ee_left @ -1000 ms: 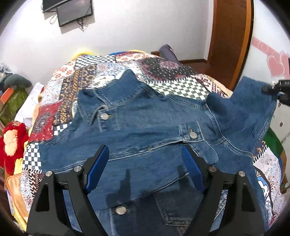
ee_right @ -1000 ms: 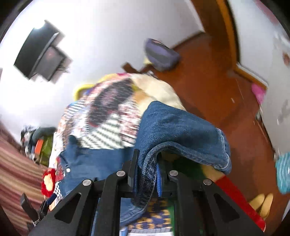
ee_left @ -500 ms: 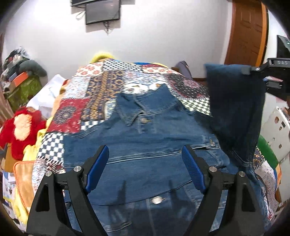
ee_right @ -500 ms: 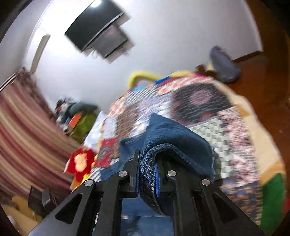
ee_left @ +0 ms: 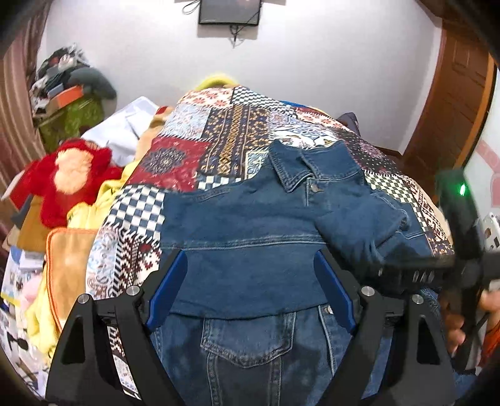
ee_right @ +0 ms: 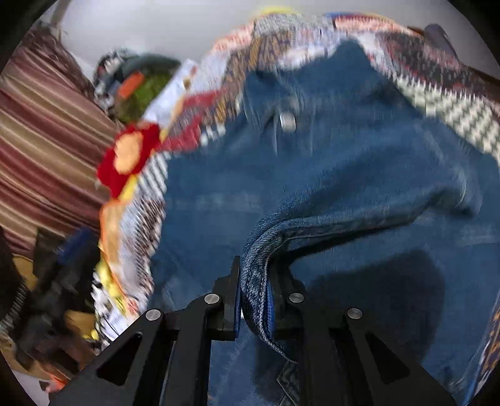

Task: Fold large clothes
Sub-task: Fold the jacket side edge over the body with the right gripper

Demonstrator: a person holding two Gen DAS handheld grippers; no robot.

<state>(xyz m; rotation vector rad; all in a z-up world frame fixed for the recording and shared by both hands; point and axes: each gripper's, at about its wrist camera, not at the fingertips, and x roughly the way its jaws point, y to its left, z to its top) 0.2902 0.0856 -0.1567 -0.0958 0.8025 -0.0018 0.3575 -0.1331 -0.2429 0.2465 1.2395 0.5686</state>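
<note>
A blue denim jacket (ee_left: pixel 250 225) lies front up on a patchwork quilt (ee_left: pixel 231 137), collar at the far end. My left gripper (ee_left: pixel 253 290) is open and empty, just above the jacket's middle. My right gripper (ee_right: pixel 254 290) is shut on the cuff of the jacket's right sleeve (ee_right: pixel 359 200). It holds the sleeve (ee_left: pixel 359 225) folded across the jacket's chest. The right gripper also shows in the left wrist view (ee_left: pixel 415 274), low over the jacket at the right. The right wrist view is blurred.
A red plush toy (ee_left: pixel 65 178) and an orange-edged cushion (ee_left: pixel 68 265) lie left of the quilt. A clutter pile (ee_left: pixel 68 90) stands at the far left, a wooden door (ee_left: pixel 450 118) at the right, a wall screen (ee_left: pixel 229 11) above.
My right gripper has swung the sleeve from high at the right side down and leftward over the jacket's front. My left gripper has stayed open above the jacket, its view shifting left.
</note>
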